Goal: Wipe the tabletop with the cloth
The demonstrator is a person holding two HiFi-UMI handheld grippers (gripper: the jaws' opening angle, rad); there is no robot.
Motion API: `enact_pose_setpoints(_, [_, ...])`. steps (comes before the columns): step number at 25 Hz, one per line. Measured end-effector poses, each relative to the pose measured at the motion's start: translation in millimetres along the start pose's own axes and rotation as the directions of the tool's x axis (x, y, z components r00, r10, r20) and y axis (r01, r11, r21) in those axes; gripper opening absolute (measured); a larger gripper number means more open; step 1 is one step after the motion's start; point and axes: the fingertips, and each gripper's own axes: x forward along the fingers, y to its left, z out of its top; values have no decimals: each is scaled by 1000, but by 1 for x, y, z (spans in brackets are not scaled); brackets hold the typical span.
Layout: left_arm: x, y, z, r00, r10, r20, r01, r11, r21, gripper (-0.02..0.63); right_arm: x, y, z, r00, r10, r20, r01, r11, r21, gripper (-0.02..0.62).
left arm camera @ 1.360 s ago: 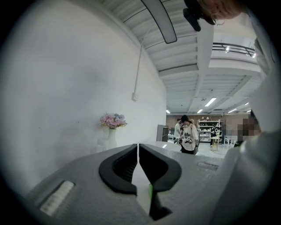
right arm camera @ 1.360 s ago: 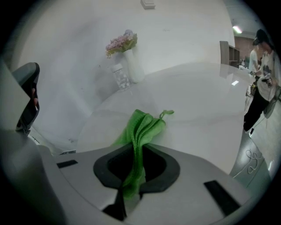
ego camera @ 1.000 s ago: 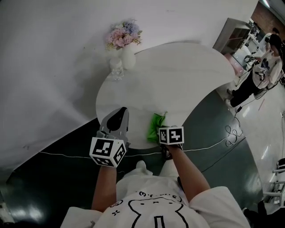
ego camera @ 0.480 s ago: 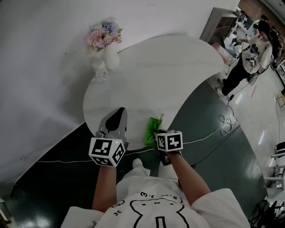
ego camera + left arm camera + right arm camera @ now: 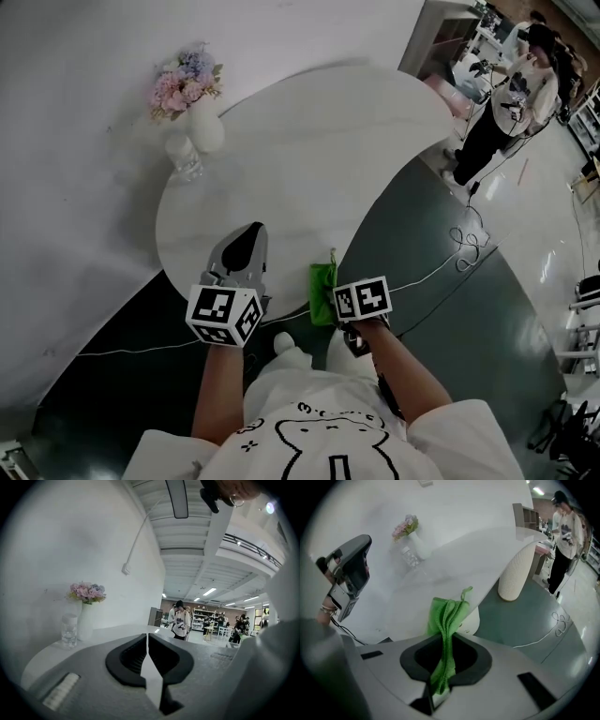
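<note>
flowers (image 5: 185,78) in vase (image 5: 206,134), cloth (image 5: 447,613) in right claw (image 5: 440,672)

On my feed the left claw (image 5: 147,641) is a pale grey moulded shell with black ribbed pads. The right claw (image 5: 445,644) is built the same, grey around a black throat. Each carries a white cube printed with black square markers: the left cube (image 5: 223,316) and the right cube (image 5: 362,298). A thin dark cable (image 5: 347,633) runs from the left claw's handle. The person wears a white short-sleeved T-shirt (image 5: 328,441) with a black line-drawn cartoon across the chest.
</note>
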Motion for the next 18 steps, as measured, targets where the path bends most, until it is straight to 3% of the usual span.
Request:
enact_pose_setpoints(8, [41,-25,7,1000,-11,-2,11,1000,9,20,-49,-60,19,998,-53,35,55,997,-49,41])
enact_pose_setpoints(18, [104,-62,32,1000,25,16,-26,999,46,20,-108,-144,99,983,-68,172,79,995,-59,41])
